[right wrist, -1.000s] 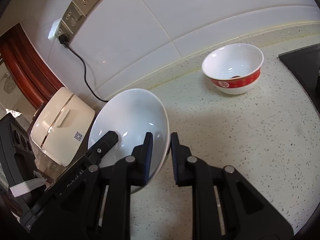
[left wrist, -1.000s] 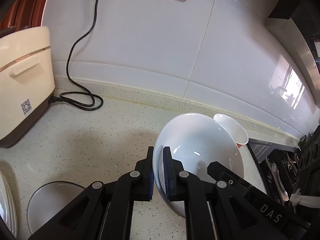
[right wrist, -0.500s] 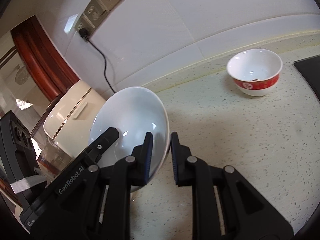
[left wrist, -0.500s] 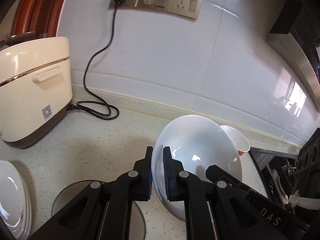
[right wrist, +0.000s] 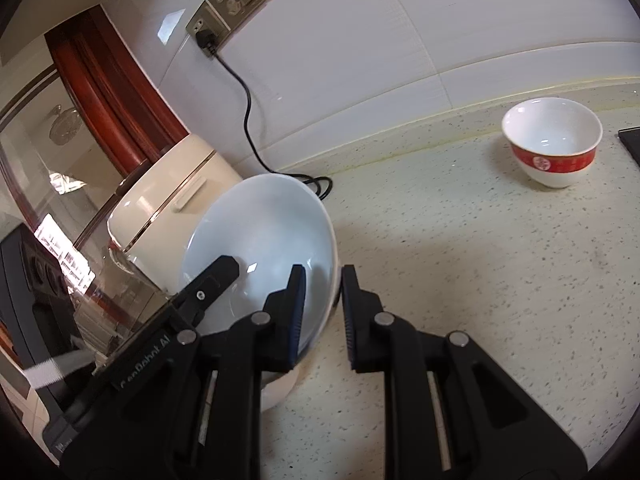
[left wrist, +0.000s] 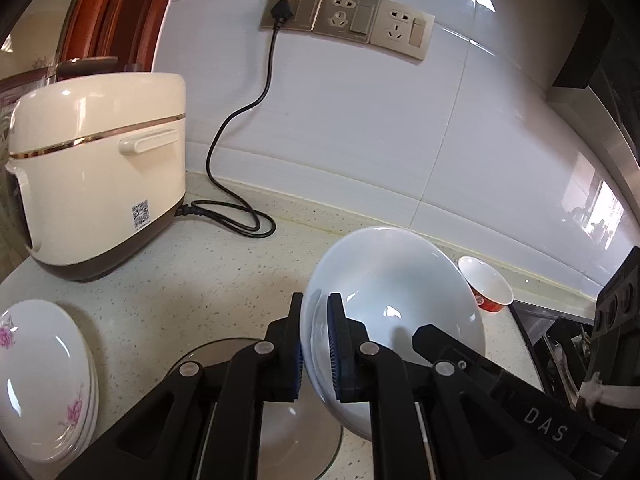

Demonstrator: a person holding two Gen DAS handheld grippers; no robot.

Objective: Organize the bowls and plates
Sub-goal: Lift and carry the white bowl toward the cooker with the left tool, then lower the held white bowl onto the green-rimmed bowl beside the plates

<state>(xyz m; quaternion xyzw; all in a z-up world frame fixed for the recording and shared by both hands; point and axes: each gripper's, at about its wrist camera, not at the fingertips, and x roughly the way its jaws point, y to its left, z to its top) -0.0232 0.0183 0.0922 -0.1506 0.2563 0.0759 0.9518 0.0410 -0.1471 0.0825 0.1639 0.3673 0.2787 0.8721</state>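
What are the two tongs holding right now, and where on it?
Both tongs, left and right, clamp the white bowl by opposite sides of its rim.

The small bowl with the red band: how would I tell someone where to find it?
Start at the cream rice cooker by the tiled wall and follow the speckled counter away from it, toward the dark hob. The small bowl stands alone there, upright, the only dish with a red band.
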